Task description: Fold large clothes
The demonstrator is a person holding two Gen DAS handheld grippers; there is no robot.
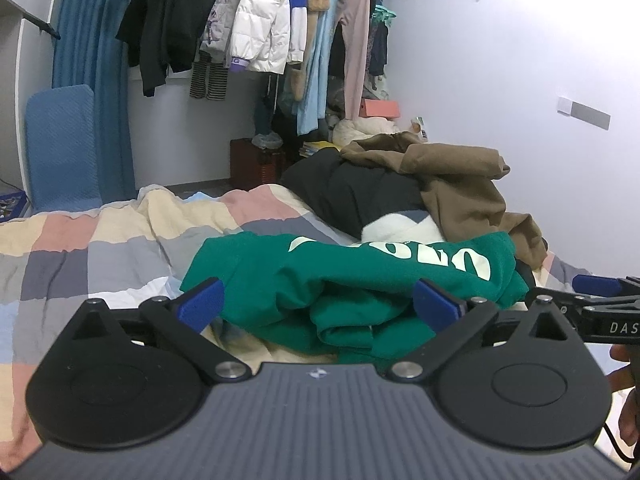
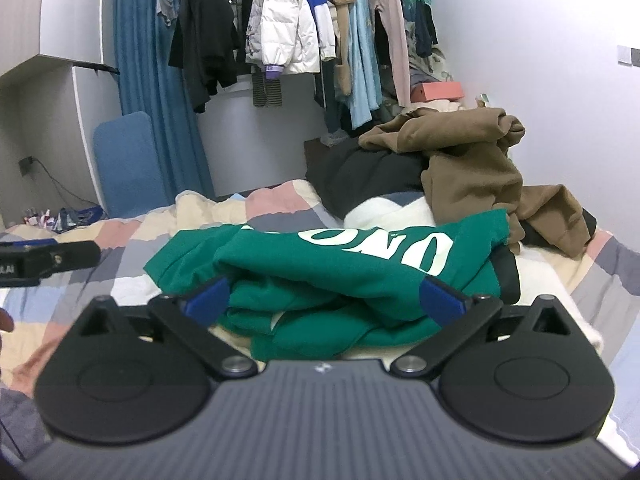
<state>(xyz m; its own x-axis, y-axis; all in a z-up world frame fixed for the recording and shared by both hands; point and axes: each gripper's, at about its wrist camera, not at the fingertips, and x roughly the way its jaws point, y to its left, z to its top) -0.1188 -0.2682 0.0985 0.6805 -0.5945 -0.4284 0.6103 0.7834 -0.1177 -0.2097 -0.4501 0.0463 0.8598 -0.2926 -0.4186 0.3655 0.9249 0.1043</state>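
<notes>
A green sweatshirt (image 1: 352, 280) with pale lettering lies bunched on the checked bedspread (image 1: 100, 240); it also shows in the right wrist view (image 2: 340, 276). My left gripper (image 1: 318, 304) is open, its blue fingertips (image 1: 200, 304) spread either side of the sweatshirt's near folds. My right gripper (image 2: 326, 300) is open, likewise spread across the sweatshirt's near edge. The right gripper's tip shows at the right edge of the left wrist view (image 1: 600, 292). The left gripper shows at the left edge of the right wrist view (image 2: 48, 260).
A brown garment (image 1: 460, 184) lies over a black one (image 1: 352, 192) and a white one (image 1: 404, 228) behind the sweatshirt. Hanging clothes (image 1: 260, 28), a blue curtain (image 1: 92, 80) and a blue chair (image 1: 60, 148) stand beyond the bed. A wall (image 1: 540, 80) runs along the right.
</notes>
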